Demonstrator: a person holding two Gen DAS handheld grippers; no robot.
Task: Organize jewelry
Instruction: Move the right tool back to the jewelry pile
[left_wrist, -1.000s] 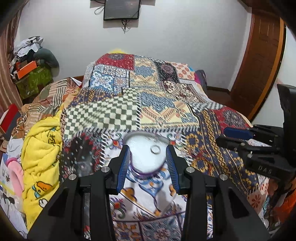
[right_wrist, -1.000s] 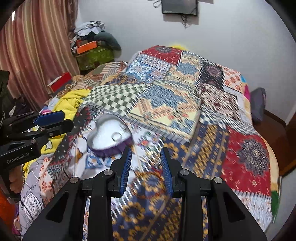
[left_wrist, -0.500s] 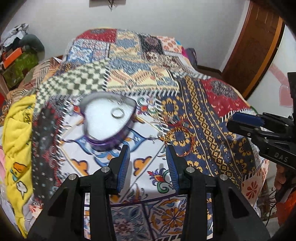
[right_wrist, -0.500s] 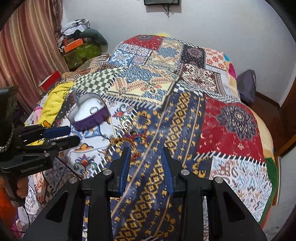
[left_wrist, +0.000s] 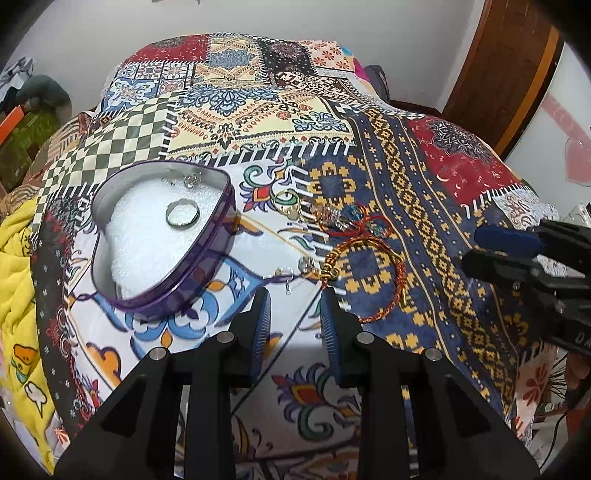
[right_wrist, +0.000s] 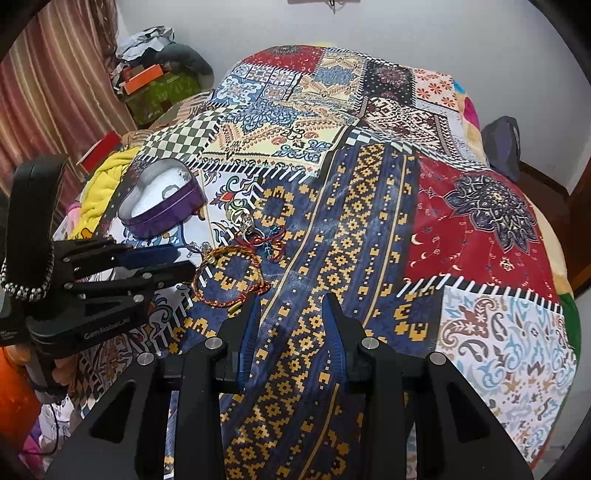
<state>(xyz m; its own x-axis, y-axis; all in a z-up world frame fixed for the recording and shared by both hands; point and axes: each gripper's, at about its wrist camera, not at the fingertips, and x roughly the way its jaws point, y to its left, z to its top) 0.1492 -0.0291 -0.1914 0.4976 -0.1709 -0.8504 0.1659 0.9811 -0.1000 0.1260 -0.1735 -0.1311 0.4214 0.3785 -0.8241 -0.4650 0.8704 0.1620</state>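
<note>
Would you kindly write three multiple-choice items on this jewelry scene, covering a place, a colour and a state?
1. Where does the silver ring lie?
A. Inside the heart-shaped box
B. On the quilt
C. Between the right tool's fingers

2. What colour is the box's side wall?
A. Green
B. Purple
C. Orange

3. How is the left tool?
A. Shut on the braided bracelet
B. Shut on the ring
C. Open, holding nothing

Answers:
1 A, the ring rests on the white padding within the box.
2 B, the wall shows purple in both views.
3 C, its fingers stand apart with only cloth between them.
</note>
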